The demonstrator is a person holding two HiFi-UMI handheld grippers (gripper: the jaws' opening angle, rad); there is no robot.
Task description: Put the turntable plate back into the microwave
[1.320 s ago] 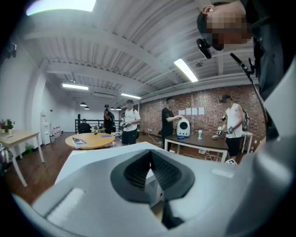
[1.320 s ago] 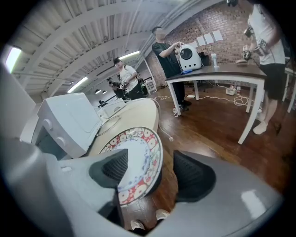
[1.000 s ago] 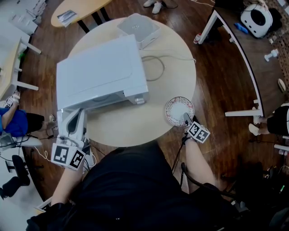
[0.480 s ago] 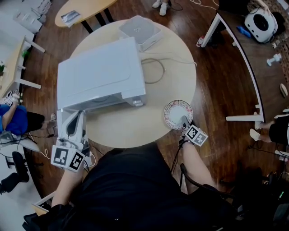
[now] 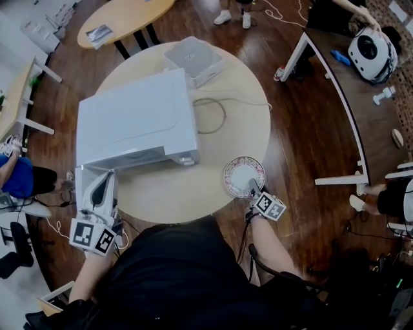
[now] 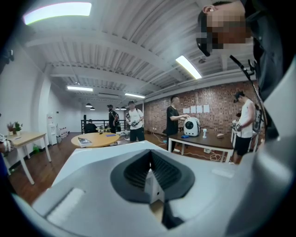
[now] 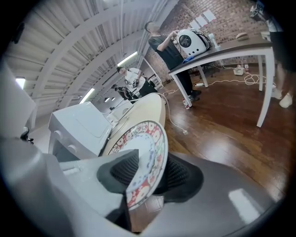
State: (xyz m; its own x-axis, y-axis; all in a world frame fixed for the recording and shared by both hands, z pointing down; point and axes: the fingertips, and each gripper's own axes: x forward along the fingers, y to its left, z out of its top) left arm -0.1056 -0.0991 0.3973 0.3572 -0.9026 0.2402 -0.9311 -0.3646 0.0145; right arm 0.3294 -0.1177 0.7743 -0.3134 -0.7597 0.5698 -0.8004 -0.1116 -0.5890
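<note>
The patterned turntable plate (image 5: 242,174) lies near the round table's near right edge. My right gripper (image 5: 253,190) sits at its near rim. In the right gripper view the plate (image 7: 138,148) stands edge-on between the dark pads, which press on both its faces; the right gripper (image 7: 148,171) has just been closing on it. The white microwave (image 5: 135,116) stands at the table's left, its front towards me, and shows as a white box (image 7: 76,125) beyond the plate. My left gripper (image 5: 97,187) is at the microwave's front left corner. The left gripper (image 6: 150,178) is shut on a thin white edge, apparently the door.
A small white box (image 5: 193,55) and a looped cable (image 5: 210,113) lie on the round table (image 5: 226,84) behind the microwave. A white-legged table (image 5: 342,97) stands to the right and an oval table (image 5: 122,16) beyond. Several people stand around the room.
The head view has drifted, so everything sits a little lower and further left. Both grippers keep their places against the microwave and the plate.
</note>
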